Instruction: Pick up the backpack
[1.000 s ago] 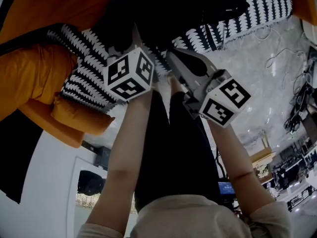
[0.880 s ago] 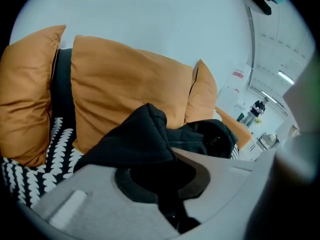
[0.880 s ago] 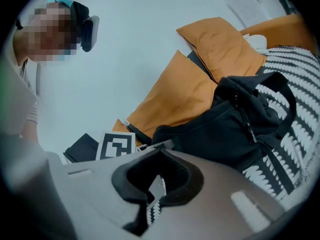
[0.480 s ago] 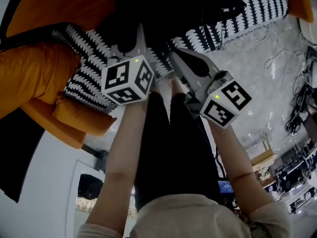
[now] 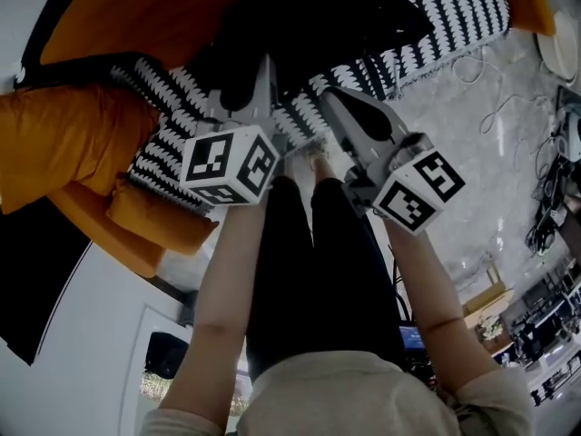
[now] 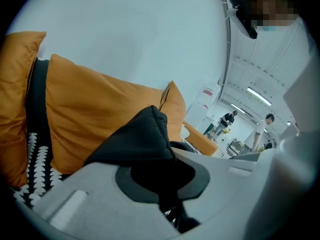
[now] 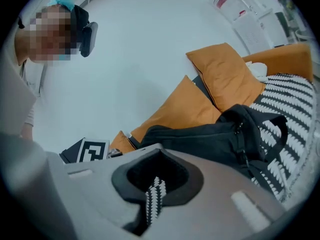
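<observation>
The black backpack (image 5: 309, 25) lies on a sofa draped with a black-and-white patterned throw (image 5: 454, 7). My left gripper (image 5: 266, 62) reaches its near edge. In the left gripper view that gripper (image 6: 167, 184) is shut on a fold of the backpack's black fabric (image 6: 140, 139), which rises out of the jaws; they closed the last bit within the past second. My right gripper (image 5: 329, 96) sits just right of it with its jaws together. In the right gripper view only a thin sliver of patterned throw shows in this gripper's (image 7: 152, 194) slit, and the backpack (image 7: 200, 134) lies beyond.
Orange cushions (image 5: 64, 143) line the sofa's left side and back (image 6: 100, 114). Loose cables (image 5: 508, 89) trail over the pale marbled floor to the right. The person's legs and arms fill the lower middle of the head view. Other people stand far off in the room (image 6: 227, 120).
Both grippers have risen toward the head camera. The pinched fold of the backpack has come up with the left gripper.
</observation>
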{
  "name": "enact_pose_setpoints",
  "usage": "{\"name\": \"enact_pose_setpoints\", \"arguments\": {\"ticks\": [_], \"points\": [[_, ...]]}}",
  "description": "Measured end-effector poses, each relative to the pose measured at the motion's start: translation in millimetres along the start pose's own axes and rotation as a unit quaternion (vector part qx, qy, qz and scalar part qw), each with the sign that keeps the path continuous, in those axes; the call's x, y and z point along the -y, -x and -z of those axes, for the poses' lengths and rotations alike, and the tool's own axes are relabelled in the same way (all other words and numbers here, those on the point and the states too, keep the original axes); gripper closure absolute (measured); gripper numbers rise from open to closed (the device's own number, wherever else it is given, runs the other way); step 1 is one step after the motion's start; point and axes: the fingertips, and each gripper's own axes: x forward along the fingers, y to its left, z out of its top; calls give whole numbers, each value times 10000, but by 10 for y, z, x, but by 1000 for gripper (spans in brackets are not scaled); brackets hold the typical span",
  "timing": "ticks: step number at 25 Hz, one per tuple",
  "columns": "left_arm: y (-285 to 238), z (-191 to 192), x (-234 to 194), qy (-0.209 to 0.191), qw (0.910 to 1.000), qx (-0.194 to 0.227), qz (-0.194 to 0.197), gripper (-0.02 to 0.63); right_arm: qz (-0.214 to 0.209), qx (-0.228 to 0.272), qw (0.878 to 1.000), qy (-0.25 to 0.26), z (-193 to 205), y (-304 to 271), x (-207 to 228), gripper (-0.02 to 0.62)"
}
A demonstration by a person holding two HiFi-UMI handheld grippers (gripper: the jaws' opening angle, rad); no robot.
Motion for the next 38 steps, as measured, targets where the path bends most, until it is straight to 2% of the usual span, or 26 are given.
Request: {"name": "enact_pose_setpoints", "arguments": {"ticks": [6,12,17,23,27,31,35,38], "points": [[248,-268,230,-7,9996,86,265,580,2,-83,9996,277,-65,214,-167,592],[555,-564,496,-75,9980,392,484,580,101,265,9988,388,-318,384,-354,592],[694,-748,849,-238,9972,400,590,580,-68,430,9979,475,-550,612,-538,592],[1134,-1012,1054,-120,9970,473,606,580,-146,655,9956,653,-794,953,-910,592],[1435,-1148,1190,-214,9960,542,673,580,-276,792,9907,1069,-1011,1167,-1210,592],[1605,-1391,1310,-270,9941,711,774,580,-196,1124,9792,1678,-1323,1349,-1509,592],[1702,-1648,1510,-358,9905,947,929,580,-243,1581,9721,1718,-1648,1522,-1757,592],[1803,-1788,1671,-418,9876,1037,1100,580,-159,1740,9691,1740,-1784,1633,-1893,592]]}}
